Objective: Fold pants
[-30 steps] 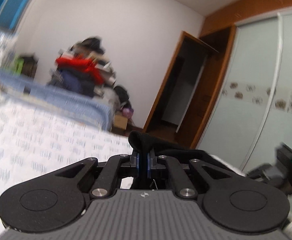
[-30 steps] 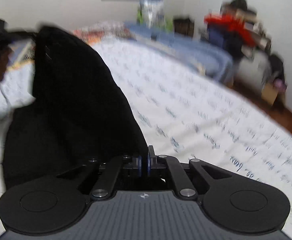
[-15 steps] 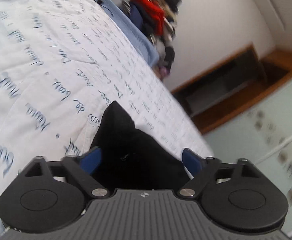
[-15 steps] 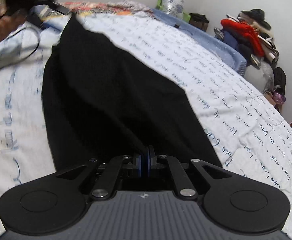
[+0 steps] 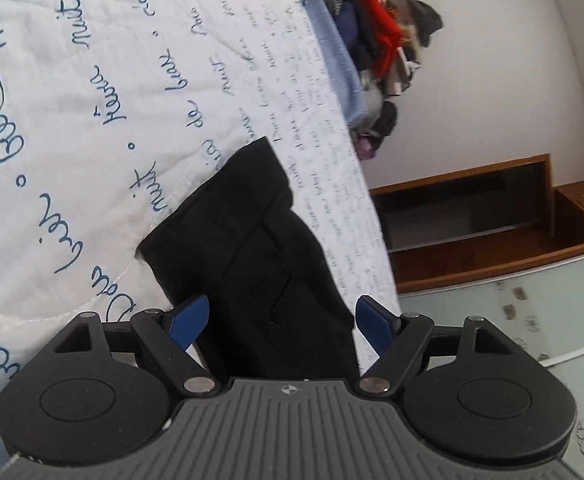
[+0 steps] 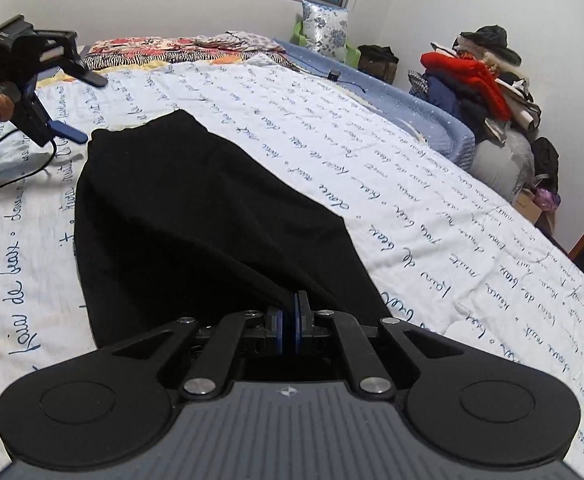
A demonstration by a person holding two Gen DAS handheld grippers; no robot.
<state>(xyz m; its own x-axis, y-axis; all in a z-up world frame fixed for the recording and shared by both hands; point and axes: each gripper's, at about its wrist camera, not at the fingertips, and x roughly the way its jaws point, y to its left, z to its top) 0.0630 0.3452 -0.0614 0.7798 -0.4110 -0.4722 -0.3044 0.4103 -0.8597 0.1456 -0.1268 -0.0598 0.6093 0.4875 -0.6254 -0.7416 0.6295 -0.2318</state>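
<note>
Black pants lie stretched out on the white quilt with blue script. My right gripper is shut on the near end of the pants, and the cloth rises in a fold to its jaws. My left gripper is open, with blue pads on either side of the other end of the pants, which lies flat below it. In the right wrist view the left gripper hangs open just left of the far end of the pants, apart from the cloth.
A pile of clothes sits at the right past the blue bed edge. Patterned blankets lie at the head of the bed. A wooden door frame and glass wardrobe doors stand beyond the bed's side.
My left gripper has opened and let go of the pants end, which now lies flat on the quilt. My right gripper has stayed shut on its end as the pants came down.
</note>
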